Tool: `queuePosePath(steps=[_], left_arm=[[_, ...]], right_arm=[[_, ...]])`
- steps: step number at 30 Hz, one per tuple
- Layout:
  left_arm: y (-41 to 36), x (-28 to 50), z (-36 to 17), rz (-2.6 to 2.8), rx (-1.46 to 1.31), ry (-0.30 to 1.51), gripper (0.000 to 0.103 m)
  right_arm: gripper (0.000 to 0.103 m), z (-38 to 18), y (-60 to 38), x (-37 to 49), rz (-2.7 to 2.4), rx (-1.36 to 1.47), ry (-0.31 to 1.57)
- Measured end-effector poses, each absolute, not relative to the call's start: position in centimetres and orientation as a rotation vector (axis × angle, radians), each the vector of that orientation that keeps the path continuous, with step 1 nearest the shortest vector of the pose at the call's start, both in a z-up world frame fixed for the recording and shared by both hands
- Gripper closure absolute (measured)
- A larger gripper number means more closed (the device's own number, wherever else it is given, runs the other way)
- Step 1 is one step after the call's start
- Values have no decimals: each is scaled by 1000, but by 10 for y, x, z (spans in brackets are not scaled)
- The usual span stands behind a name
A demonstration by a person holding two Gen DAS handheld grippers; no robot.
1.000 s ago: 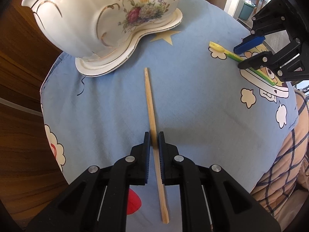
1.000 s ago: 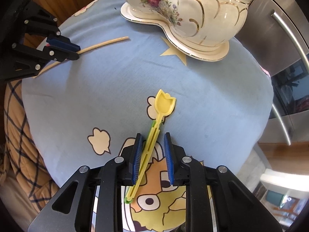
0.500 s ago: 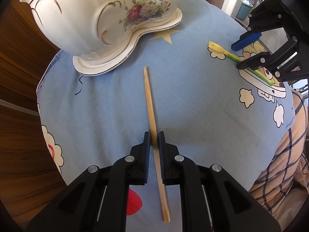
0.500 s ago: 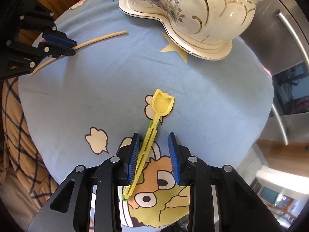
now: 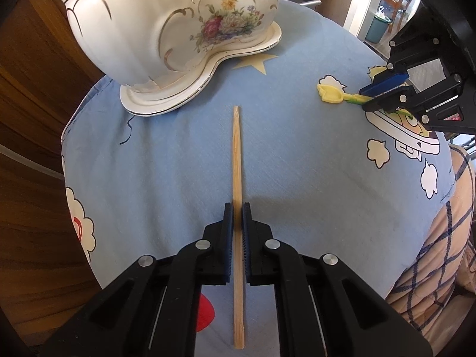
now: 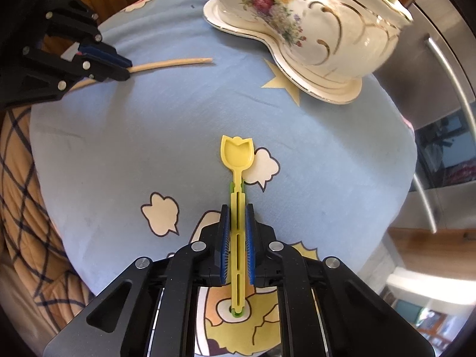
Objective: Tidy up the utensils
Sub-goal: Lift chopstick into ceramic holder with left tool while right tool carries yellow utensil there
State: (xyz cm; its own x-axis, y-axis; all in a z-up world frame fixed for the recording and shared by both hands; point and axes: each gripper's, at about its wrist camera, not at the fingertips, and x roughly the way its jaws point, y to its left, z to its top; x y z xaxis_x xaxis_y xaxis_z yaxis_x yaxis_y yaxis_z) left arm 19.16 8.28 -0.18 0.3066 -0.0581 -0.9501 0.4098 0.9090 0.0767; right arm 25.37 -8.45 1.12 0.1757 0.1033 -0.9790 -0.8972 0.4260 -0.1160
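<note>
Two grips set, one per view.

Left wrist view: left gripper (image 5: 237, 218) clamped on wooden chopstick (image 5: 237, 160), pads pinching the shaft below its middle. Chopstick flat on blue cartoon cloth (image 5: 297, 160), far tip just short of the scalloped base of the floral porcelain holder (image 5: 178, 38). Right gripper (image 5: 383, 93) seen well to the right of the holder, closed over the handle of the yellow tulip spoon (image 5: 330, 92).

Right wrist view: right gripper (image 6: 237, 232) with jaws just closed further, pads now pressed on the spoon handle (image 6: 238, 238); spoon head pointing toward the holder (image 6: 312, 26), well apart from it. Utensils already standing inside the holder at its rim.

Risks, judged: off-centre pinch on the chopstick, so likely pivot or droop on lifting. Thin slotted spoon handle liable to twist between pads. Both loads bound for one holder mouth, so a clash of grippers or a knock against the porcelain rim possible.
</note>
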Motion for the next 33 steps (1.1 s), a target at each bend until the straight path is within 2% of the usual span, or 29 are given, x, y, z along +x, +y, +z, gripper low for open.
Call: queuePosePath(steps=[12,20,33], left_arm=[[67,185,0,-325,468,1270,97],[73,174,25,-330,358,1152,97],[87,163,97,-390,74,806,97]], right_arm=[[92,12,-58,238,851,-983,1185],[93,38,-80,254,897,-737,1122],[92,105,-133,300,959,-283,889]])
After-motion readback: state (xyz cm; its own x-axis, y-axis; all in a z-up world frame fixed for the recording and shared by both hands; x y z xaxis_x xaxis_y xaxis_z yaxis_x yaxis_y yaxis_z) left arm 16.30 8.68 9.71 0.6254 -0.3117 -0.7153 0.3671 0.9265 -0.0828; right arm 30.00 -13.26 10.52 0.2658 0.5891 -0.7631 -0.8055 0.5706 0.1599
